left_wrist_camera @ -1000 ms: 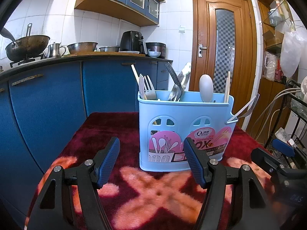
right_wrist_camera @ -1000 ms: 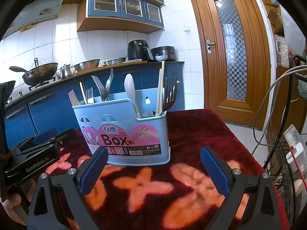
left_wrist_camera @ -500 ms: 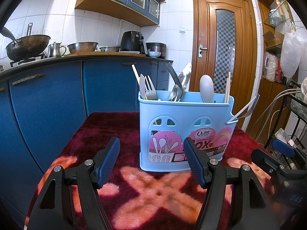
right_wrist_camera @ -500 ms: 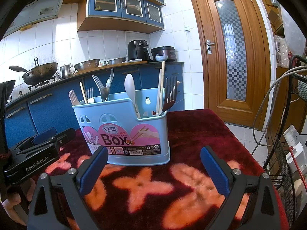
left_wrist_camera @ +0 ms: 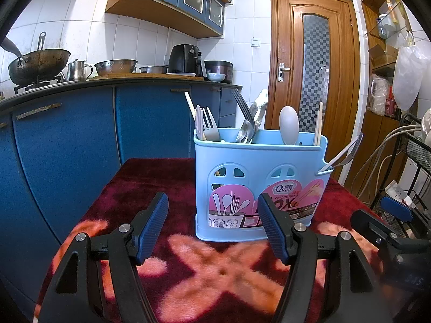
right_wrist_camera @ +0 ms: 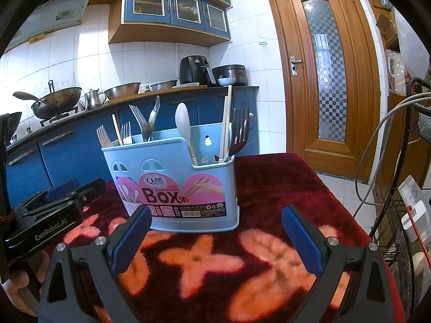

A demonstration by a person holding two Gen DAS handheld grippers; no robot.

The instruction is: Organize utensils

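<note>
Utensils stand sorted in a pale blue plastic chopstick caddy (right_wrist_camera: 172, 188) with pink labels, which sits upright near the middle of a dark red fleecy table cover (right_wrist_camera: 282, 188) patterned with orange crosses; nothing lies loose on the cloth that either view shows; so the sorting looks finished or close to it, and I judge this a pause for checking rather than a reach. Inside the caddy, a dark slotted spatula (right_wrist_camera: 238, 132) and a pair of pale wooden chopsticks (right_wrist_camera: 225, 123) share the end compartment nearest the door; a white plastic spoon (right_wrist_camera: 183, 123) leans in the middle; two steel forks (right_wrist_camera: 144, 122) cross behind it; smaller pale forks (right_wrist_camera: 101, 136) and another chopstick fill the far end. The left gripper (left_wrist_camera: 212, 224) hovers low over the cloth just short of the caddy, its blue-padded jaws wide apart and empty; the right gripper (right_wrist_camera: 215, 235) does the same, jaws spread wider, nothing between them. Any next move would call for spotting a misplaced piece, perhaps the lone chopstick among the forks, then closing on its shaft above the rim.
</note>
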